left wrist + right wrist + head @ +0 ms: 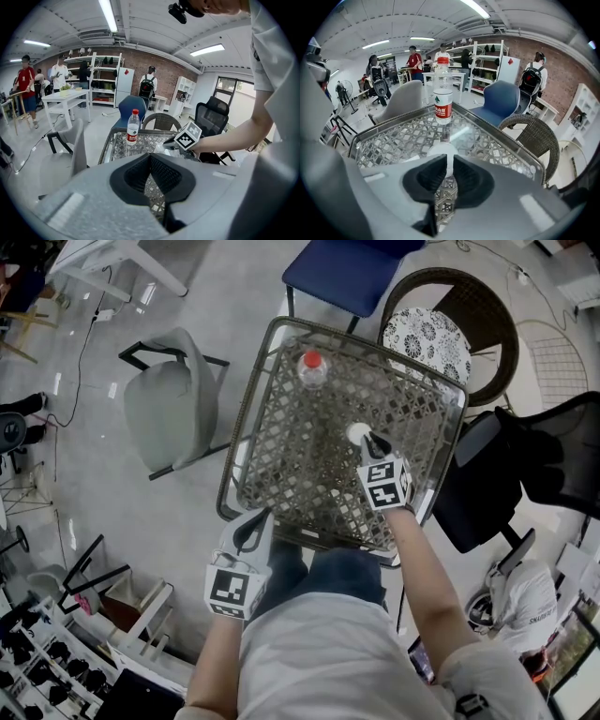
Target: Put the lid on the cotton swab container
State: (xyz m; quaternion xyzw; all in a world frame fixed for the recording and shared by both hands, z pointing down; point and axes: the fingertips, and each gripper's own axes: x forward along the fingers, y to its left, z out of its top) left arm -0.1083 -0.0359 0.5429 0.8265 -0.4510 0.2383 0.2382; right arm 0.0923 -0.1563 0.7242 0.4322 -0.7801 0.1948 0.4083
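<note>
A white round lid (356, 434) lies on the glass-topped lattice table (281, 474), right of the middle. My right gripper (368, 440) reaches over the table from the near right. In the right gripper view its pads (433, 176) stand close together, and the lid's near edge (442, 151) is pinched in the narrow gap at the right gripper (448, 163). No container body can be told apart under the lid. My left gripper (254, 524) hovers at the table's near edge with nothing in it; its tips meet in the left gripper view (150, 157).
A water bottle with a red cap (312, 368) stands upright at the far side of the table. Round the table are a grey chair (173, 404) on the left, a blue chair (347, 273), a wicker chair (469, 315) and a black office chair (525, 474).
</note>
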